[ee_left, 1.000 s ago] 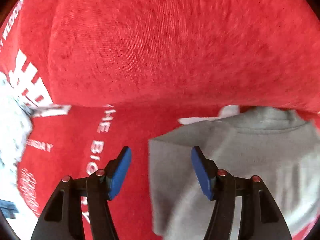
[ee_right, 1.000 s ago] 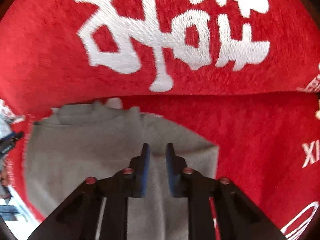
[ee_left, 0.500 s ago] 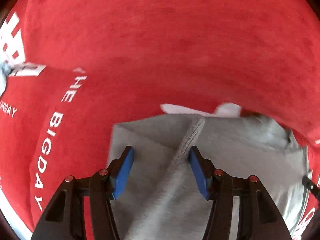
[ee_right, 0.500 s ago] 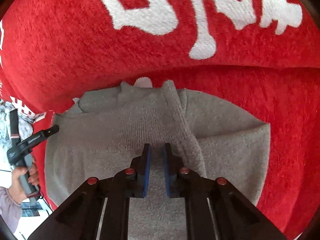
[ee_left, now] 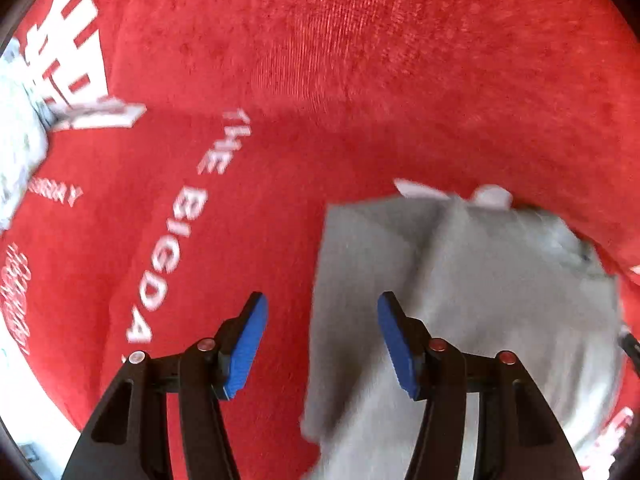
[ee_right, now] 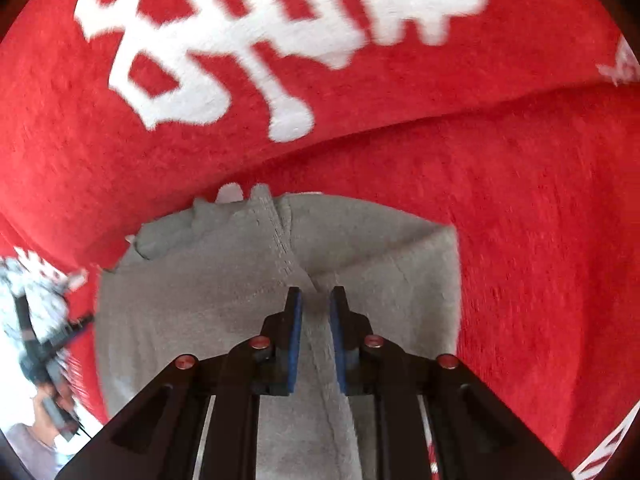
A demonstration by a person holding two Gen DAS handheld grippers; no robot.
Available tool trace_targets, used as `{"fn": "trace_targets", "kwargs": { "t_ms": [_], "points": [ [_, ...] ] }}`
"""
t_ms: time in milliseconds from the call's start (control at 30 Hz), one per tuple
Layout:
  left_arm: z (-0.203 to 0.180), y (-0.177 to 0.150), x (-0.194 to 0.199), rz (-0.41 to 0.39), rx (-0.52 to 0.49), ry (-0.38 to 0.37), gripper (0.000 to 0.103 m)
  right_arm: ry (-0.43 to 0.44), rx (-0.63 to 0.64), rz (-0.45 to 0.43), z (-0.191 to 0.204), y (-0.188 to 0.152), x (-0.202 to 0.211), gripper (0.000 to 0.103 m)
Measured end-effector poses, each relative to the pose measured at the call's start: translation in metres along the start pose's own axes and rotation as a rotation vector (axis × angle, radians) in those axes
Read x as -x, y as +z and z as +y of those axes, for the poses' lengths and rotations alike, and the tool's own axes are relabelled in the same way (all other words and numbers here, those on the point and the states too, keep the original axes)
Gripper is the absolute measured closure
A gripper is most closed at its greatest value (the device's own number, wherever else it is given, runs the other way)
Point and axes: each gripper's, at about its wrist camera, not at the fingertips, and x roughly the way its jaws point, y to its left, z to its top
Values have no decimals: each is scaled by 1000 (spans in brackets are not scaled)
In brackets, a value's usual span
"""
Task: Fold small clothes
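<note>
1. I see a red plush cover (ee_left: pixel 360 80) with white lettering filling both views. Its outer edges are cut off by the lens rim, and the large white characters (ee_right: pixel 248 32) in the right wrist view are blurred, so I cannot read them. The left wrist view shows smaller lettering (ee_left: pixel 168 248), also partly smeared.
2. The grey knit garment (ee_right: pixel 200 300) lies on the seat part of the red cover, its top edge against the raised red fold behind it. Its near end is hidden under both tools. The left wrist view shows it blurred at lower right (ee_left: pixel 480 300); only the right wrist view shows its ribbed band (ee_right: pixel 280 240) clearly.
3. The right gripper (ee_right: pixel 316 300) has its blue pads drawn narrow, clamped on a ridge of the grey garment that runs between them.
4. The left gripper (ee_left: pixel 320 308) stands wide, holding nothing, straddling the garment's left edge; one pad (ee_left: pixel 246 344) is over red cloth.
5. White tags (ee_left: pixel 492 194) at the garment's top edge are too small to read.
6. I see no containers.
</note>
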Motion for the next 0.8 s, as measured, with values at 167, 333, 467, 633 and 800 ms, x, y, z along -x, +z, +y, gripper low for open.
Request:
{"fn": "trace_targets", "kwargs": {
  "t_ms": [167, 333, 467, 633, 800],
  "points": [
    [19, -39, 28, 42, 49, -192, 20, 131, -71, -4, -5, -25, 29, 53],
    [21, -81, 29, 130, -35, -242, 20, 263, -127, 48, 8, -82, 46, 49],
    [18, -105, 18, 180, -83, -264, 20, 335, -285, 143, 3, -149, 41, 48],
    [14, -111, 7, 178, -131, -288, 20, 266, -528, 63, -29, -204, 39, 48],
    [14, -106, -3, 195, -151, -293, 54, 268, -729, -113, -66, -209, 40, 50]
  ]
}}
